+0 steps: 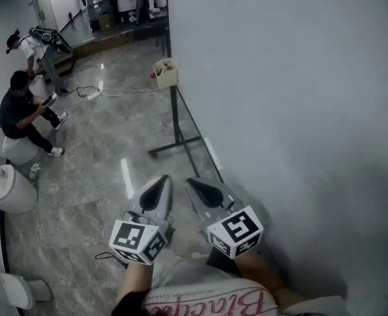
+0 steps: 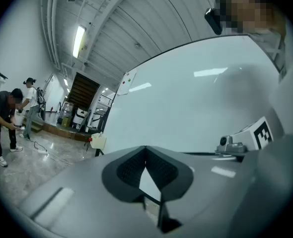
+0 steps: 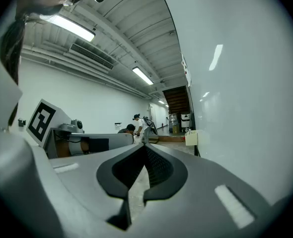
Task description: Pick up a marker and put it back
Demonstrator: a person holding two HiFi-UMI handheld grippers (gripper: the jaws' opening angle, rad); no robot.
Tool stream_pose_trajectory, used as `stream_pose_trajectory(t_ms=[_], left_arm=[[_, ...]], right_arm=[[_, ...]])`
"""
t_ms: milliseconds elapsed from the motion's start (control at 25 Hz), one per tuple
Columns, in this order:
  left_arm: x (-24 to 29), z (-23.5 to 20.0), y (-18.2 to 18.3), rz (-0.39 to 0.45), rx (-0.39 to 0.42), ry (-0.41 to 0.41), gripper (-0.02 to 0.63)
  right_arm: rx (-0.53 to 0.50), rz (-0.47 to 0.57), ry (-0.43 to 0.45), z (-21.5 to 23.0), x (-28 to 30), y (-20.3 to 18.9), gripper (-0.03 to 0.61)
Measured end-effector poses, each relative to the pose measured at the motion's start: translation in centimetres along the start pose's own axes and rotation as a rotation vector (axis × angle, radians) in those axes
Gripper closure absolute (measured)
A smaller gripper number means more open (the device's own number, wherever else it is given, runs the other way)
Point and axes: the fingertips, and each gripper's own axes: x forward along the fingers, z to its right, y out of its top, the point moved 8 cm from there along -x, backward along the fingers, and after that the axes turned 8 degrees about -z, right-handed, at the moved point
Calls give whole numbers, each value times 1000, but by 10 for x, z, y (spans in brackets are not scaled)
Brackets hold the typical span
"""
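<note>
Low in the head view, my left gripper (image 1: 161,182) and right gripper (image 1: 193,183) are held side by side, pointing along the floor beside a big whiteboard (image 1: 286,78). Both are shut with nothing between the jaws, as the left gripper view (image 2: 146,148) and the right gripper view (image 3: 145,145) also show. A small cream box (image 1: 165,72) hangs on the board's stand far ahead, with something red at its side. No marker can be made out. The box also shows small in both gripper views (image 2: 98,142) (image 3: 191,138).
The board's black stand (image 1: 177,137) has feet spreading over the glossy floor. A cable and power strip (image 1: 94,95) lie beyond. Two persons are at the far left, one seated (image 1: 23,114) and one bent over (image 1: 26,45). White bins (image 1: 10,189) stand at the left edge.
</note>
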Motion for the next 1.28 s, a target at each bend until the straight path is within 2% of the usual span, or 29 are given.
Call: stream_pose_trajectory(t_ms=[800, 1080, 1280], left_arm=[[8, -18, -8, 7, -40, 58, 614], [30, -53, 0, 7, -44, 50, 615], [61, -90, 22, 11, -21, 11, 614]], right_arm=[[9, 11, 58, 6, 14, -3, 577], [37, 20, 33, 25, 50, 4, 577], [51, 34, -4, 45, 91, 20, 577]])
